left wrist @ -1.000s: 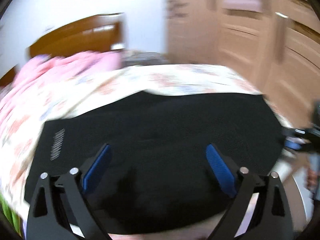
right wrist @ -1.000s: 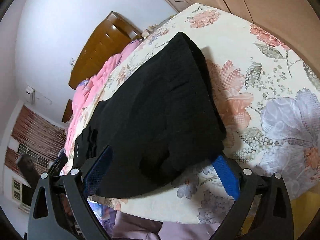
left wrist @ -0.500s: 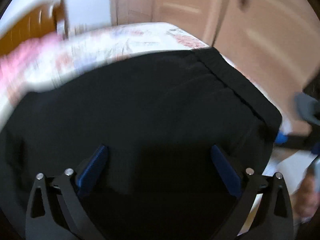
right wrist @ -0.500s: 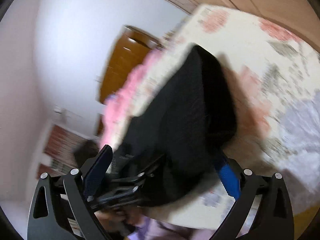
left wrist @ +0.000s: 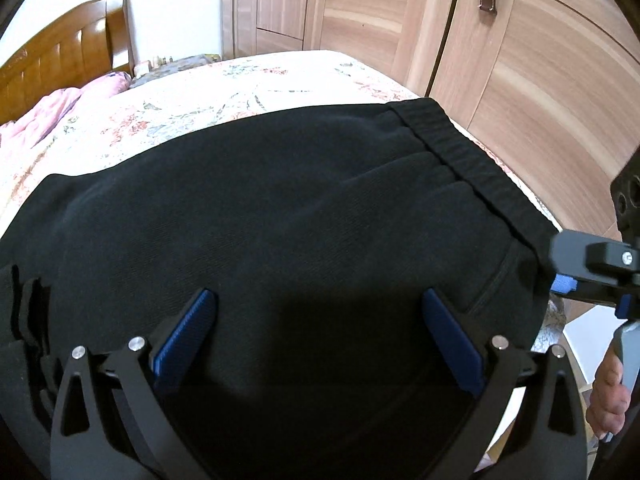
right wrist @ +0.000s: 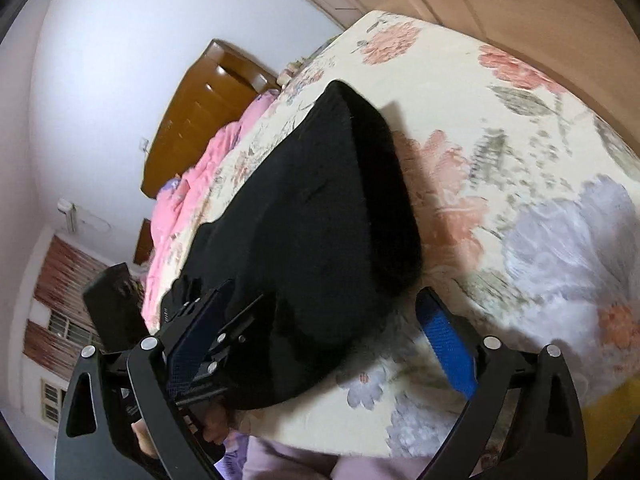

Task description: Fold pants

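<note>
While one pair of black pants (left wrist: 280, 240) lies on the bed (right wrist: 520, 168), both tongs, left tongs (left wrist: 316, 336) and right tongs (right wrist: 320, 344), gape empty.

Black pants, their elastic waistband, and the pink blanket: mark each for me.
black pants (left wrist: 280, 216), left wrist view, on the broad flat fabric.
elastic waistband (left wrist: 468, 156), left wrist view, on the ribbed band at the pants' right edge.
pink blanket (right wrist: 200, 184), right wrist view, on the bunched folds below the headboard.

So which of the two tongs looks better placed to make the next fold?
Probably the left tongs: open, squarely over the black pants. The right tongs, also open, sit at the waistband corner by the bed edge.
</note>
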`<state>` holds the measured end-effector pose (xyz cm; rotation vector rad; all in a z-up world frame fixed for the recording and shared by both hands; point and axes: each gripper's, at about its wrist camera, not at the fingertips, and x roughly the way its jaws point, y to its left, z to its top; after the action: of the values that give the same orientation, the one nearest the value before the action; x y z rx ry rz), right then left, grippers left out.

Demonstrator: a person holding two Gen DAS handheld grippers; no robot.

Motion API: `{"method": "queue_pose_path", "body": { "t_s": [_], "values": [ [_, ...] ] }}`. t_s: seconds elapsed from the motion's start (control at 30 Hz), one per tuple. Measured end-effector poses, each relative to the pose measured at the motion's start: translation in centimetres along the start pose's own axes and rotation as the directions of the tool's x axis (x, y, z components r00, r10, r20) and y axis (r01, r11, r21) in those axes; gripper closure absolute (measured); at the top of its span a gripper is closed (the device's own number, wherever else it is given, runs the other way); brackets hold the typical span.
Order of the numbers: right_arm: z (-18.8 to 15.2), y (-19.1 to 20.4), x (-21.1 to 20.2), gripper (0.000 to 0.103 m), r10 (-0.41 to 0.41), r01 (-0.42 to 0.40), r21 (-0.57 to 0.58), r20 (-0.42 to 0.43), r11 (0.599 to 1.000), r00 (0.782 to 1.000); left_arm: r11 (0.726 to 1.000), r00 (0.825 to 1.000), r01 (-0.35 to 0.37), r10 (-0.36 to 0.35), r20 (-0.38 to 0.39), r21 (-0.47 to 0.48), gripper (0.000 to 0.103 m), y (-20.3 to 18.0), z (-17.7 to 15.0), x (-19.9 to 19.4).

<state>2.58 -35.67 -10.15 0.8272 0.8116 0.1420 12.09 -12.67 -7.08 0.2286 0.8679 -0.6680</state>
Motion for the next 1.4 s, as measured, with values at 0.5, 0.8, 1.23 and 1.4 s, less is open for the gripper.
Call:
{"method": "queue_pose_path", "body": {
  "t_s": [0.5,0.8,1.23,1.4],
  "values": [
    [0.3,0.6,1.7,0.067,-0.01,0.014,-0.088,0.047,0.996,0.999,0.999,0.996,0.048,-0.046,0.072,-0.015,0.006,0.3,-1.0,-3.3],
    [-0.2,1.0,0.7,0.068,0.004,0.007,-0.073,0.14,0.997,0.99,0.876,0.912,-0.334,0.394,0.116,-0.348,0.004,17.6,-6.2,-14.5],
    [0.2,14.7,-1.4,0.069,0.055,0.03,-0.31,0.261,0.95,0.964,0.821,0.882,-0.437,0.471,0.003,-0.368,0.002,23.2,-10.4,-12.6],
    [-3.5,29.9,3.4,0.069,0.078,0.103,-0.631,0.253,0.769,0.964,0.806,0.84,-0.343,0.493,0.226,-0.483,0.002,23.8,-11.7,-20.9]
  ]
}}
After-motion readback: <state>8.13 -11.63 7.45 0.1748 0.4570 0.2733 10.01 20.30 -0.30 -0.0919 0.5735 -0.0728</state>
